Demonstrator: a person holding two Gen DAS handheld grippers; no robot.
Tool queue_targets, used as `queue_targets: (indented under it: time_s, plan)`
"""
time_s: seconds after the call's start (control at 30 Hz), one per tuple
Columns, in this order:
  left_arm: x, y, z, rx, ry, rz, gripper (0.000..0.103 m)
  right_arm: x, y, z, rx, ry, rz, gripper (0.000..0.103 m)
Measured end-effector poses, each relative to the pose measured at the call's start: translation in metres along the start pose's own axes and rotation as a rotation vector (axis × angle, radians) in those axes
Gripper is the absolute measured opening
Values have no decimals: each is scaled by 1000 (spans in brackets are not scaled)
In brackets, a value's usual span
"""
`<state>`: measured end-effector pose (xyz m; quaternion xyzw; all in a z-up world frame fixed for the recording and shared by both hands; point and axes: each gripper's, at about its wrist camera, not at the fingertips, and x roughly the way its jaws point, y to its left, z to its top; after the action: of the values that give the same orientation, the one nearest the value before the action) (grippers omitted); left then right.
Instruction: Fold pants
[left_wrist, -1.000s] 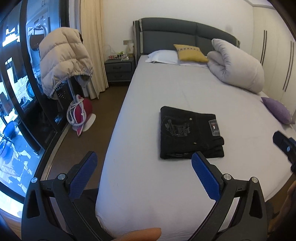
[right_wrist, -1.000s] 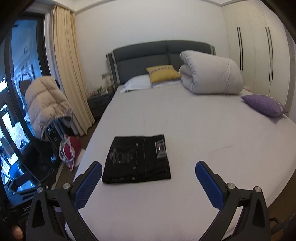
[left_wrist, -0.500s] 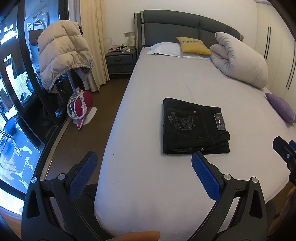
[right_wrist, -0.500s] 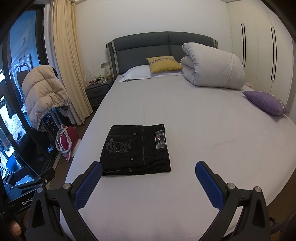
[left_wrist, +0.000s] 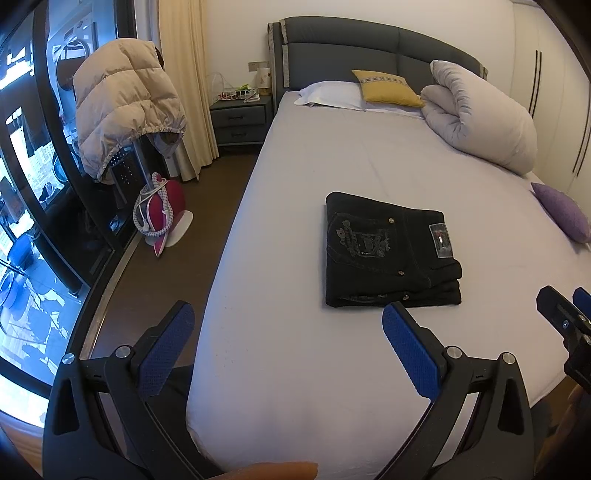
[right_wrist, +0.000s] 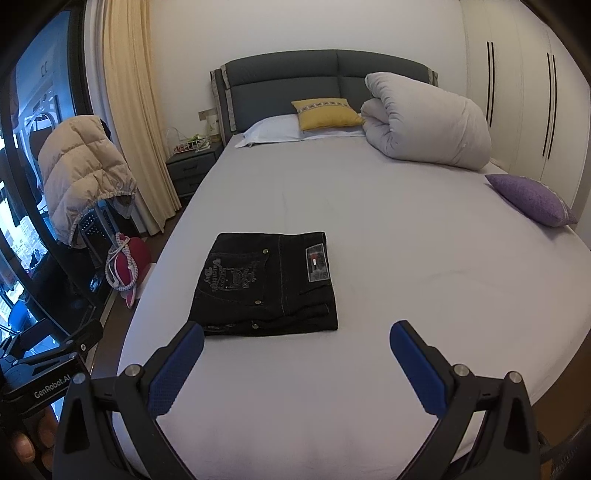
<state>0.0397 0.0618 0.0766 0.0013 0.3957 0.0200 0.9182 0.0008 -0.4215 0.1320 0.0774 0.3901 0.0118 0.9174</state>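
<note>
Black jeans (left_wrist: 388, 254) lie folded into a flat rectangle on the white bed (left_wrist: 295, 369), back pocket and label up. They also show in the right wrist view (right_wrist: 269, 284). My left gripper (left_wrist: 291, 343) is open and empty, held above the bed's foot corner, short of the jeans. My right gripper (right_wrist: 295, 354) is open and empty, above the foot of the bed just in front of the jeans. The right gripper's tip shows at the right edge of the left wrist view (left_wrist: 565, 321).
A rolled white duvet (right_wrist: 424, 122), a yellow cushion (right_wrist: 325, 112) and a white pillow (right_wrist: 273, 129) lie at the headboard. A purple cushion (right_wrist: 532, 199) lies at the right edge. Left of the bed are a nightstand (left_wrist: 240, 118), a puffer jacket on a rack (left_wrist: 122, 107) and a red iron (left_wrist: 162, 210).
Both grippers have drawn back and tilted slightly, so the jeans sit lower and nearer in both views. The jeans have not moved. Both grippers stay open.
</note>
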Motion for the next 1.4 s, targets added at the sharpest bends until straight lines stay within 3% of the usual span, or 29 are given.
queue_targets:
  time_s: [1.4]
  plan:
    - [62, 4, -1, -13, 101, -26, 103, 36, 3, -7, -1, 110, -32, 103]
